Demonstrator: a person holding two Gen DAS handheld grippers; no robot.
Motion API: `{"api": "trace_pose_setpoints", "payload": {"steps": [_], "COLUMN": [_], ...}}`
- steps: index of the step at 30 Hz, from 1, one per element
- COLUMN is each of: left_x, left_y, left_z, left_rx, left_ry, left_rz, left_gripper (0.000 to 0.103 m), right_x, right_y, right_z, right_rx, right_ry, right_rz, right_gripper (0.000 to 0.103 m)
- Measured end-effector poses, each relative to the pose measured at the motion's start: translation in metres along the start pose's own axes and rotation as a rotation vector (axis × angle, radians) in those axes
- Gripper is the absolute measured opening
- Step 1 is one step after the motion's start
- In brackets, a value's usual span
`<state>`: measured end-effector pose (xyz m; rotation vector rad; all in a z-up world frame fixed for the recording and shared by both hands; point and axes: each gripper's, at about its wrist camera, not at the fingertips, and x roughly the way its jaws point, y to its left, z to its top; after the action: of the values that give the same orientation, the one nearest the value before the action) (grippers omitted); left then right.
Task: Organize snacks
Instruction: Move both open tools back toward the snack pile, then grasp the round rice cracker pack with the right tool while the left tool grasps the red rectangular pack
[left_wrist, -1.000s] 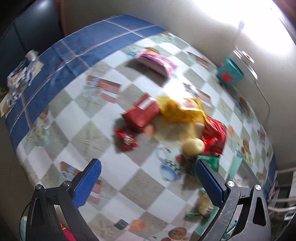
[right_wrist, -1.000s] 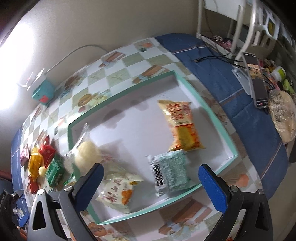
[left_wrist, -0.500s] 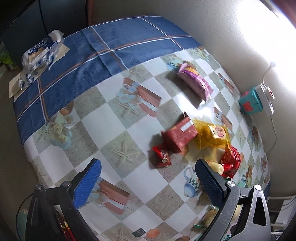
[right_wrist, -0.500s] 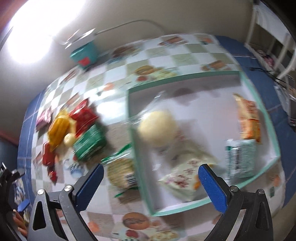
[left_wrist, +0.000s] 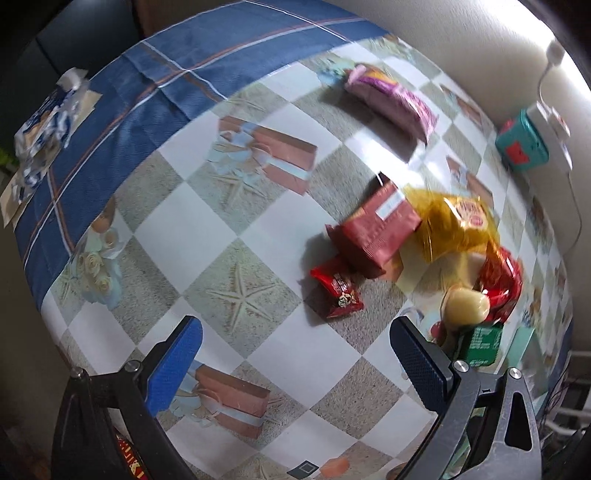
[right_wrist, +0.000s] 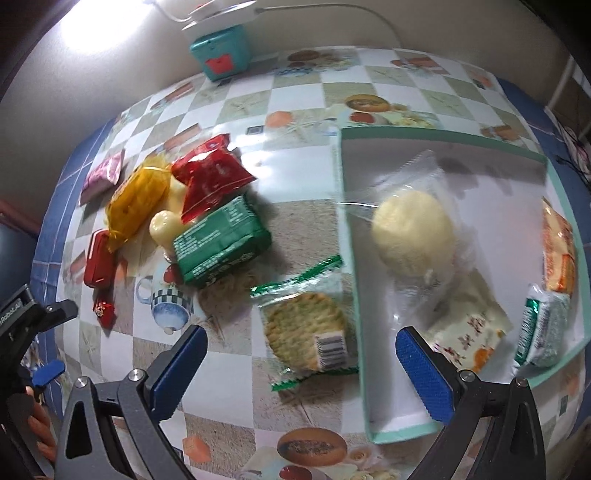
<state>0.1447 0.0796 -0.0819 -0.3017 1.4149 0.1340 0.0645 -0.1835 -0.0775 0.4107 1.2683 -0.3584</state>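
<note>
My left gripper (left_wrist: 295, 363) is open above the tablecloth, with a small red candy packet (left_wrist: 338, 290) just beyond its fingers. Behind that lie a dark red box (left_wrist: 376, 230), a yellow bag (left_wrist: 456, 225), a red bag (left_wrist: 500, 282) and a pink-purple packet (left_wrist: 393, 99). My right gripper (right_wrist: 303, 365) is open over a round cracker packet (right_wrist: 306, 332) that lies left of the mint-rimmed tray (right_wrist: 351, 236). The tray holds a pale round bun (right_wrist: 413, 232), a cream packet (right_wrist: 469, 328), an orange bag (right_wrist: 559, 251) and a green-white packet (right_wrist: 543, 332). A green packet (right_wrist: 221, 240) lies with the pile.
A teal box (right_wrist: 221, 55) with a white power strip (left_wrist: 550, 122) and cord stands by the wall. A crumpled blue-white wrapper (left_wrist: 48, 118) sits at the table's far left edge. The left gripper's body (right_wrist: 22, 317) and a hand (right_wrist: 40, 432) show at the right view's left edge.
The right gripper swung left from over the tray to the cracker packet beside it. The left gripper moved closer to the snack pile. Both stayed open.
</note>
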Motion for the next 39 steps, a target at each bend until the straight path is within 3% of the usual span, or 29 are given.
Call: {"api": "trace_pose_setpoints", "payload": {"steps": [9, 21, 26, 39], "left_x": [0.007, 0.013, 0.011, 0.012], "left_y": [-0.008, -0.011, -0.010, -0.010], "left_z": [0.003, 0.004, 0.004, 0.004], "left_rx": [0.033, 0.038, 0.032, 0.039], "left_ry": [0.017, 0.028, 0.030, 0.038], "left_rz": [0.007, -0.012, -0.018, -0.029], "left_gripper": [0.101, 0.101, 0.101, 0.101], "right_x": [0.003, -0.005, -0.011, 0.011], "right_y": [0.010, 0.000, 0.002, 0.008], "right_z": [0.003, 0.005, 0.005, 0.002], "right_rx": [-0.056, -0.035, -0.037, -0.076], "right_ry": [-0.021, -0.039, -0.041, 0.017], "right_rz": [0.024, 0.055, 0.084, 0.015], "right_gripper": [0.091, 0.074, 0.070, 0.070]}}
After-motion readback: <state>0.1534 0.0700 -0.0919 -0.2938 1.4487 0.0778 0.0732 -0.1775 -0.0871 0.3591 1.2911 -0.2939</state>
